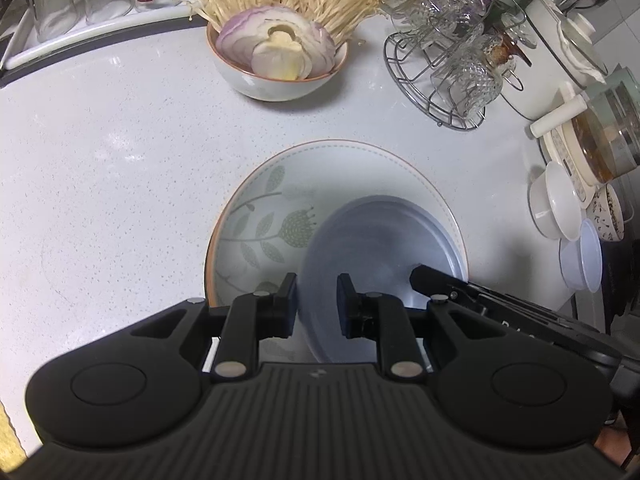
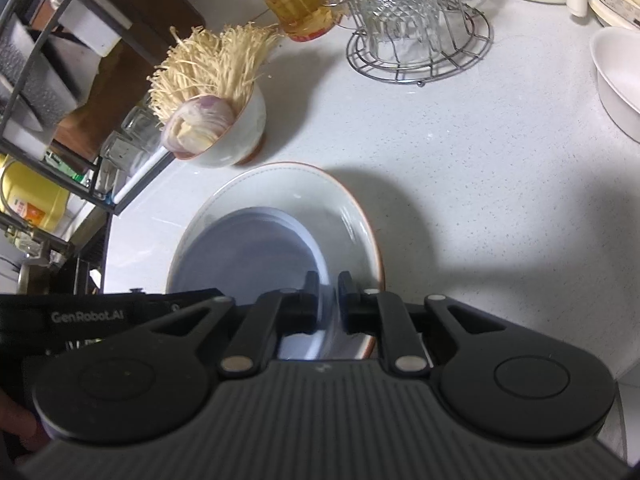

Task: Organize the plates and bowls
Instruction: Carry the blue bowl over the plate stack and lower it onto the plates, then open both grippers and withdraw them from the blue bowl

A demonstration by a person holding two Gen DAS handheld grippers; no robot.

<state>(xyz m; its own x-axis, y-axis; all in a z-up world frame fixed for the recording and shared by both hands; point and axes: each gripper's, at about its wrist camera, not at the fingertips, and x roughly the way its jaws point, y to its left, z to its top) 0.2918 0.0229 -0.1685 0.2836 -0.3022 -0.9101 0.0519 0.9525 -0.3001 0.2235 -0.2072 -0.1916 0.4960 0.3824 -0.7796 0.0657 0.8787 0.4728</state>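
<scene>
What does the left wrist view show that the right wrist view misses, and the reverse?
Only the left wrist view: the leaf pattern on the large plate, a kettle, and stacked small bowls.

Only the right wrist view: a red-capped jar and a yellow bottle.

Both: the blue plate on the large plate, the onion bowl, and the wire glass rack.
</scene>
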